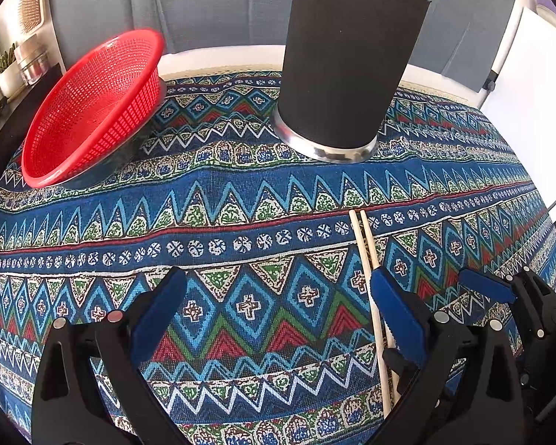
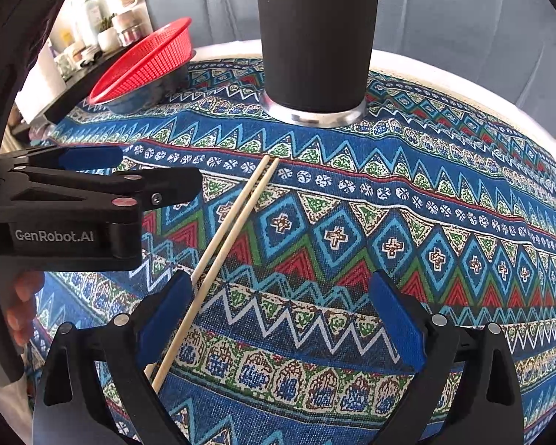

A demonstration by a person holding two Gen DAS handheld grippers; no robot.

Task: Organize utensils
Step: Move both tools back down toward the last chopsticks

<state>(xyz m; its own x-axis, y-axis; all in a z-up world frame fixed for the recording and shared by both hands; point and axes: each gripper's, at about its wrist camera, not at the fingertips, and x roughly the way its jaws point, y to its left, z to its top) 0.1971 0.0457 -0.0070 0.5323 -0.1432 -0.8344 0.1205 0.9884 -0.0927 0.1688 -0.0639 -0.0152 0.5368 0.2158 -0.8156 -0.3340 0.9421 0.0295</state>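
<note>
1. Two chopsticks (image 2: 233, 230) lie side by side on the patterned cloth (image 2: 389, 193), running from lower left to centre of the right wrist frame.
2. The right gripper (image 2: 281, 319) stands wide open and holds nothing; the sticks pass just beside its left pad (image 2: 165, 319), not between the pads.
3. The left gripper (image 1: 278, 315) is wide open too, the sticks lying by its right pad (image 1: 396, 315).
4. The black holder (image 2: 315, 33) stands upright at top centre; a red basket (image 1: 92, 107) tilts at upper left.
5. To do it well, I judge: centre one gripper over both sticks, close across them together near mid-length, lift level, then drop them tip-down into the holder.
</note>
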